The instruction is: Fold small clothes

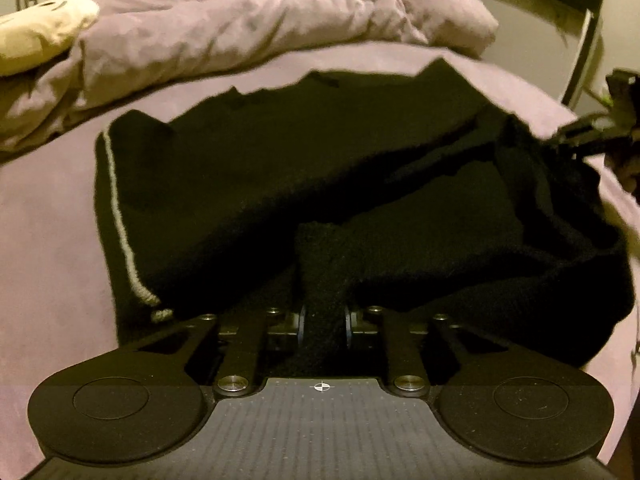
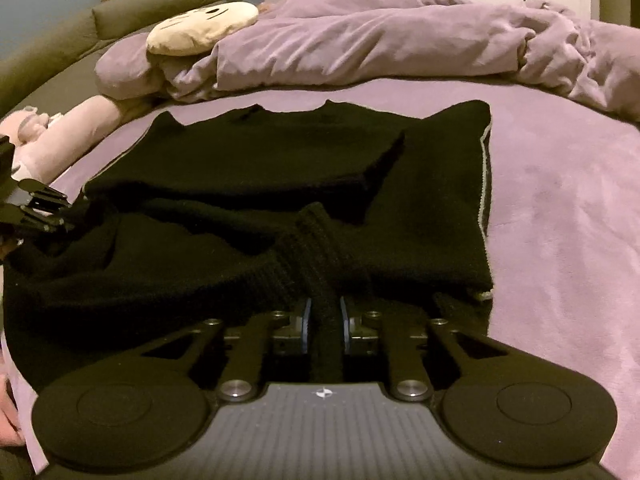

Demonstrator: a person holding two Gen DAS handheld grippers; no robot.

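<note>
Now both tools pinch tight: the left tool clamps a bunched fold of the black sweater, the right tool another, sweater spread mid-bed, near edge lifted.

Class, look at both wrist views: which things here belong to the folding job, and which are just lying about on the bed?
Part of the job:
- black sweater
- left gripper, shut on the sweater's near hem
- right gripper, shut on the same hem

Just lying about:
- crumpled lilac duvet
- cream plush cushion with a face
- pink plush toy
</note>
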